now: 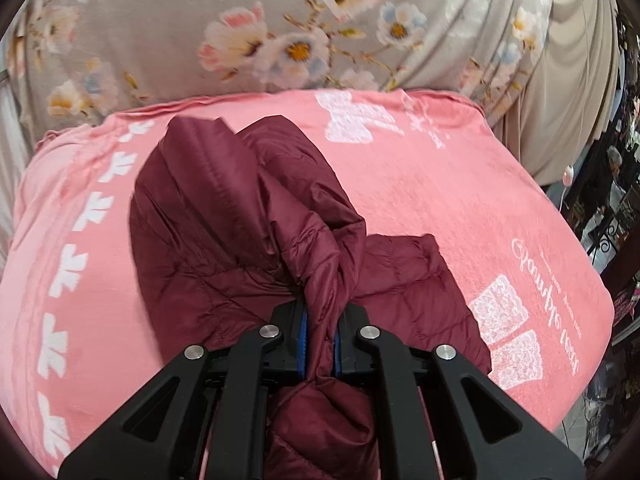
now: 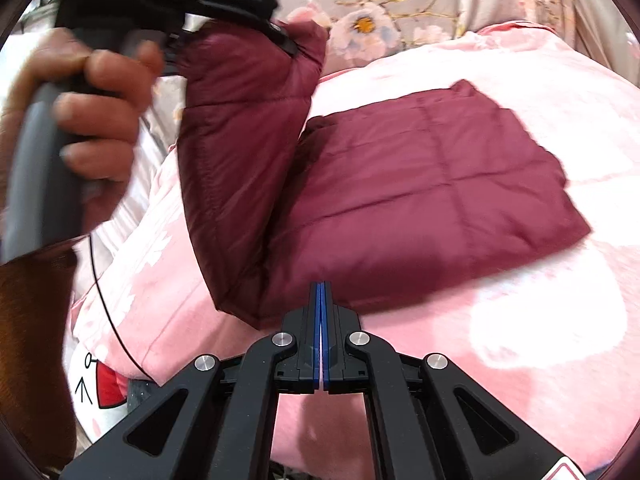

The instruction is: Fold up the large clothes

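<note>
A maroon quilted jacket (image 2: pixel 420 184) lies partly folded on a pink blanket (image 2: pixel 520 340). My left gripper (image 1: pixel 320 320) is shut on a bunched part of the jacket (image 1: pixel 240 200) and holds it lifted above the blanket. In the right wrist view that lifted flap (image 2: pixel 240 152) hangs from the left gripper (image 2: pixel 276 20), held by a hand at the upper left. My right gripper (image 2: pixel 321 292) is shut with nothing between its pads, at the jacket's near edge.
The pink blanket (image 1: pixel 460 200) with white prints covers a bed. A grey floral sheet (image 1: pixel 240 32) lies beyond it. A black cable (image 2: pixel 104 300) hangs at the left. Room clutter (image 1: pixel 612 208) shows past the blanket's right edge.
</note>
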`<act>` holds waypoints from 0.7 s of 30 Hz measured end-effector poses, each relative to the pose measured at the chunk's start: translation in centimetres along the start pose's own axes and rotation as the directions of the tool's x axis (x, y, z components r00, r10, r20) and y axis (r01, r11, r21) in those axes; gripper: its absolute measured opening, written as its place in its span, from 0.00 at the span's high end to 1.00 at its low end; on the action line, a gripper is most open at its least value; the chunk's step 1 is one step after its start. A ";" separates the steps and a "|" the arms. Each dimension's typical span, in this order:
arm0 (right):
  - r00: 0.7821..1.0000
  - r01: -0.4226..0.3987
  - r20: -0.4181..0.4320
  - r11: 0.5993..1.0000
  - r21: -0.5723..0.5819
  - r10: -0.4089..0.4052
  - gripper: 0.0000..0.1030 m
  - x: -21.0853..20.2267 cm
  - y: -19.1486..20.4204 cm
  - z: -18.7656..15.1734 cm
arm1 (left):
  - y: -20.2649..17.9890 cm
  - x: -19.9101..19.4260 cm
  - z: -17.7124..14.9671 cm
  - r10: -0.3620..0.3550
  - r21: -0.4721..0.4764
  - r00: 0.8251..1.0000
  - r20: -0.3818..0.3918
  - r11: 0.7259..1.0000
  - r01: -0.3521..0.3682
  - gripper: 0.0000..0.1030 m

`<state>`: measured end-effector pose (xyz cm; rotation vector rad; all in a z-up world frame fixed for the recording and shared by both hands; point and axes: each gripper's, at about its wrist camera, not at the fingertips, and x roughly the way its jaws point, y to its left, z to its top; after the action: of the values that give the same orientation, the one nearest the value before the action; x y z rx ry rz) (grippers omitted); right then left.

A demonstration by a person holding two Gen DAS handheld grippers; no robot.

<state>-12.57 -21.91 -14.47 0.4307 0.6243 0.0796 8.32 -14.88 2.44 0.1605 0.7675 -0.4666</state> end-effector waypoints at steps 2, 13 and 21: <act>1.000 0.019 0.000 1.000 0.014 -0.019 1.00 -0.8 -0.9 -0.3 | -1.7 1.6 0.1 -0.013 0.018 0.999 -0.031 1.000 0.014 0.92; 0.993 0.116 0.023 0.987 0.110 -0.119 1.00 -4.2 -5.4 -0.7 | -9.9 9.1 -2.9 -0.014 0.121 0.985 -0.171 0.992 0.035 0.92; 0.985 0.139 0.090 0.983 0.122 -0.150 0.87 -5.5 -5.8 1.6 | -10.9 10.6 -4.4 -0.023 0.127 0.981 -0.190 0.991 0.047 0.78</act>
<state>-16.46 -28.90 -12.70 0.4964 0.5624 -0.1163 7.09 -26.91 -7.82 0.3172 0.9269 -0.5407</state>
